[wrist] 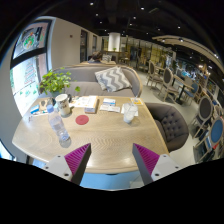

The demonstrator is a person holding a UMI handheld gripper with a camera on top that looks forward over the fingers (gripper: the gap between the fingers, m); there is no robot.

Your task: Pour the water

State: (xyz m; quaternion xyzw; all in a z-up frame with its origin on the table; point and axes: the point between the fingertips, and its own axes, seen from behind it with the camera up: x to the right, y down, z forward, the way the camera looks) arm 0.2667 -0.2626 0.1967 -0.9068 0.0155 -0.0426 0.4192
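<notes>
Two pink-padded fingers of the gripper (111,160) stand spread apart, holding nothing, above the table's (110,140) near edge. A water bottle (59,124) stands near its left edge, a glass (129,113) toward the right. No writing is readable.

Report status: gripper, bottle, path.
Gripper open, empty. Water bottle upright on table, ahead-left of fingers. Cup beyond. Path clear.
</notes>
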